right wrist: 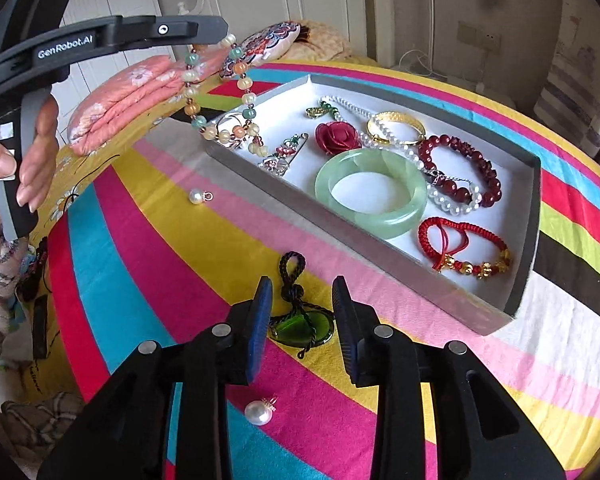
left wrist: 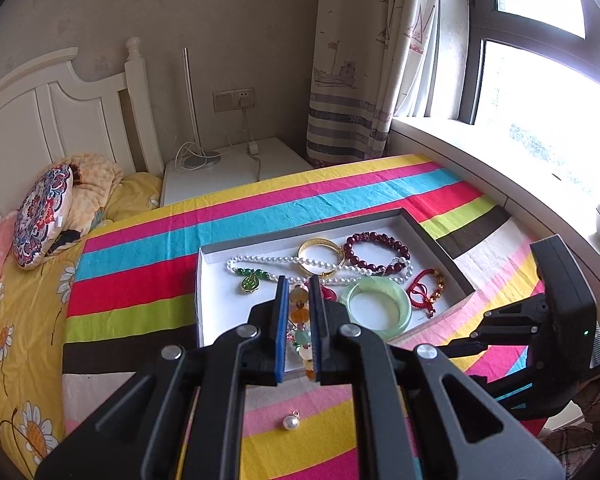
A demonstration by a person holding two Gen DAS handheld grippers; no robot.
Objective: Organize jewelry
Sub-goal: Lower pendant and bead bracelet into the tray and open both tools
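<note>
Left tongs (right wrist: 216, 36), upper left of the frame, pinch the beaded necklace (right wrist: 216, 100) dangling over the tray (right wrist: 380, 252) edge, where swinging could spill it outside, while right tongs (right wrist: 302, 316) hang spread above the green pendant (right wrist: 304, 328).

Pale green bangle (right wrist: 371, 194), rainbow-striped cloth (right wrist: 172, 264)

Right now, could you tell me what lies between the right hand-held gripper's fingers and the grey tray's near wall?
In the right wrist view, a green glass pendant on black cord, then bare striped cloth.
</note>
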